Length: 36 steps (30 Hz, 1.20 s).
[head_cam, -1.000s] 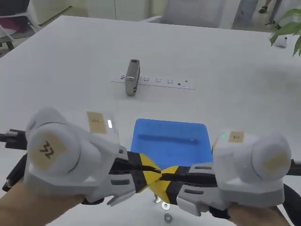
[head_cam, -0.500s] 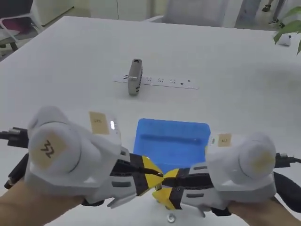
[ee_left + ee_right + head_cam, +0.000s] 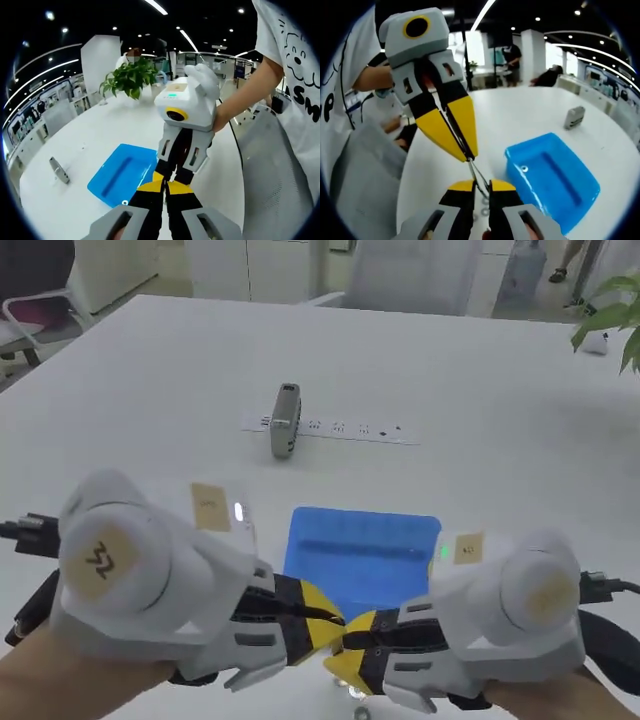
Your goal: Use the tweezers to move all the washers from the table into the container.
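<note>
Closing right gripper (image 3: 358, 632) in on left gripper (image 3: 322, 612), tip to tip, both pinching narrow on tweezers (image 3: 476, 176). Covering more of the washers (image 3: 484, 202) lying on table (image 3: 450, 390) just before container (image 3: 360, 540); one washer (image 3: 524, 168) already inside. Probably regripping, not yet picking.

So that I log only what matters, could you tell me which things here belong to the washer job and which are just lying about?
Job in hand: tweezers, washers on the table, blue container.
Lying about: power strip, grey adapter, plant.
</note>
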Available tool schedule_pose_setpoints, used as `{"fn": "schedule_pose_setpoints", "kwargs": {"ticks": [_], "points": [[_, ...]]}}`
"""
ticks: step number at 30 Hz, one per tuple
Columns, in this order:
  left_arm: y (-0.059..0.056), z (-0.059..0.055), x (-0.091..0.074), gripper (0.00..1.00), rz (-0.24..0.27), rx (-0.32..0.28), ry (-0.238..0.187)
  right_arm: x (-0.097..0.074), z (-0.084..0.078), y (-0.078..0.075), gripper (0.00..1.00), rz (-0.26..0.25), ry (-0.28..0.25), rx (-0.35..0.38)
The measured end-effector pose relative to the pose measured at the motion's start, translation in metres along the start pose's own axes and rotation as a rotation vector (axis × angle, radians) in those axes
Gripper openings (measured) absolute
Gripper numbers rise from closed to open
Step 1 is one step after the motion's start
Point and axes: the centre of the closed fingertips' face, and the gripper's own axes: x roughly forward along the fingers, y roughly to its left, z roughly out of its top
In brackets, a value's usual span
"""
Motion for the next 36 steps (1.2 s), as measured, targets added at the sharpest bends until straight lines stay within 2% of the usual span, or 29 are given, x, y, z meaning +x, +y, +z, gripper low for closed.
{"fn": "schedule_pose_setpoints", "kwargs": {"ticks": [10, 14, 23, 29, 32, 36], "points": [[0.006, 0.029, -0.015, 0.0, 0.023, 0.084, -0.012, -0.018, 0.027, -0.006, 0.06, -0.044, -0.035, -0.041], [0.01, 0.035, -0.019, 0.0, 0.031, 0.114, -0.008, -0.022, 0.038, -0.009, 0.06, -0.06, -0.049, -0.058], [0.029, 0.054, -0.023, 0.0, 0.052, 0.172, -0.014, -0.029, 0.056, -0.028, 0.06, -0.096, -0.085, -0.066], [0.046, 0.055, -0.013, 0.0, 0.058, 0.183, -0.011, -0.026, 0.057, -0.048, 0.06, -0.121, -0.092, -0.06], [0.056, 0.052, -0.006, 0.0, 0.053, 0.17, -0.011, -0.022, 0.054, -0.059, 0.06, -0.127, -0.088, -0.051], [0.064, 0.045, 0.004, 0.0, 0.048, 0.173, 0.008, -0.013, 0.048, -0.069, 0.06, -0.131, -0.09, -0.009]]}}
